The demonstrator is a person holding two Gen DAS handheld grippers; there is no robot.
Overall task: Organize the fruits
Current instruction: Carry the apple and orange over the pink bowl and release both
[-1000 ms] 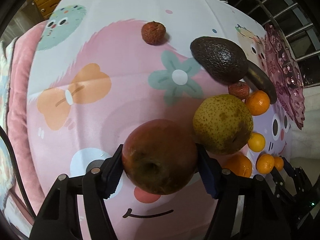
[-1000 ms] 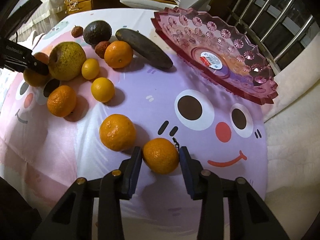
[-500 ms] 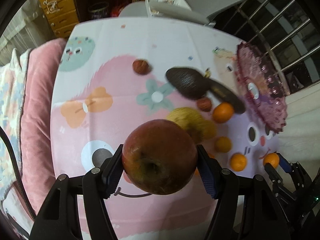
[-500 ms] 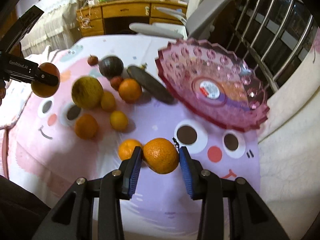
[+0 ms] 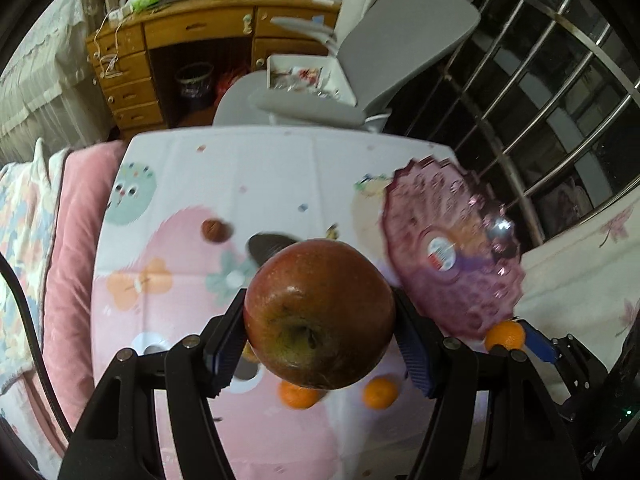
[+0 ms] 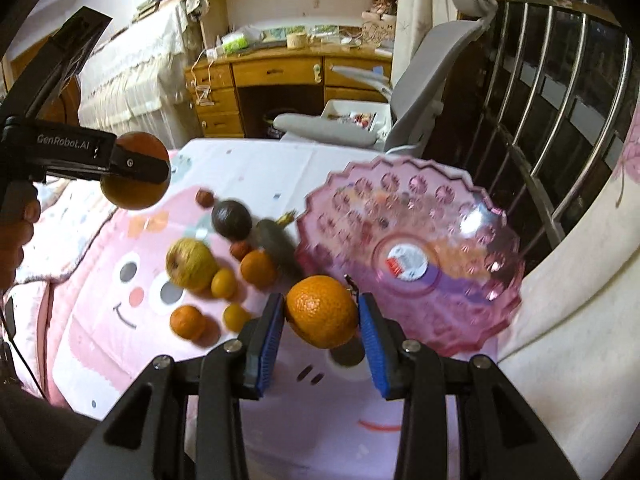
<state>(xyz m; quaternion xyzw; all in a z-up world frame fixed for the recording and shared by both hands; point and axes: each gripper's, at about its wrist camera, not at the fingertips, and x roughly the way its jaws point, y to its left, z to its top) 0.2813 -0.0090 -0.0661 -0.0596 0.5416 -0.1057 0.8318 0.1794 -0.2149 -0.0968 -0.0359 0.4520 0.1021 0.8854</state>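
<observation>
I am holding the apple (image 5: 319,314) clamped in the left gripper (image 5: 320,336), lifted clear above the cartoon-printed cloth (image 5: 168,296), and I am carrying a mandarin (image 6: 321,311) pinched in the right gripper (image 6: 322,326), hanging just near of the pink glass dish (image 6: 412,260), which is sitting empty on the right side of the cloth. The other fruit is lying loose to the dish's left: a pear (image 6: 191,259), an avocado (image 6: 231,219), a dark long fruit (image 6: 278,248) touching the dish's left rim, and several small oranges.

What I am worrying about: the apple is wide for these pads and is bulging well past them, so a quick swing toward the dish could let it roll out and drop onto the pile below. The dish looks light and is resting partly on a soft fold at its right, so setting the apple on the rim rather than the middle could tip it. Both grippers are heading for the same dish, so they could clash over it. The mandarin's skin is soft; squeezing harder may bruise it.
</observation>
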